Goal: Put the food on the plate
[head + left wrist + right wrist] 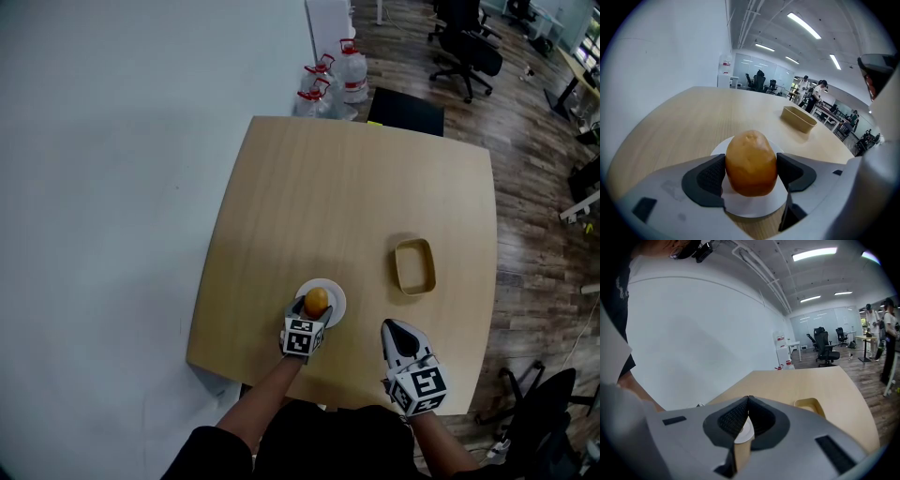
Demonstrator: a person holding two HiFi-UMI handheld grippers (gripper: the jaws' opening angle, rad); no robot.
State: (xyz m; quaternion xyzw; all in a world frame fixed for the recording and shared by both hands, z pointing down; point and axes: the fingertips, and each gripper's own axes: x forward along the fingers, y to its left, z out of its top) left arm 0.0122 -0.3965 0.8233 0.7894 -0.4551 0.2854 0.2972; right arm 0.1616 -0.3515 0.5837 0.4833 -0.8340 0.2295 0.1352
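An orange-brown, egg-shaped piece of food [317, 301] [751, 163] stands on a small white plate [337, 306] [749, 207] near the front edge of the wooden table [347, 206]. My left gripper [316, 309] [751, 174] is shut on it, and both dark pads [710, 177] press its sides. My right gripper [393, 329] [748, 400] hovers to the plate's right, its jaws closed together on nothing. A sliver of the plate [745, 432] shows below their meeting tips.
A shallow wooden tray [414, 266] [798, 118] [809, 405] lies on the table's right side. Beyond the far edge stand water bottles [330, 82] and a black seat [405, 111]. A white wall runs along the left. Office chairs and people are far off.
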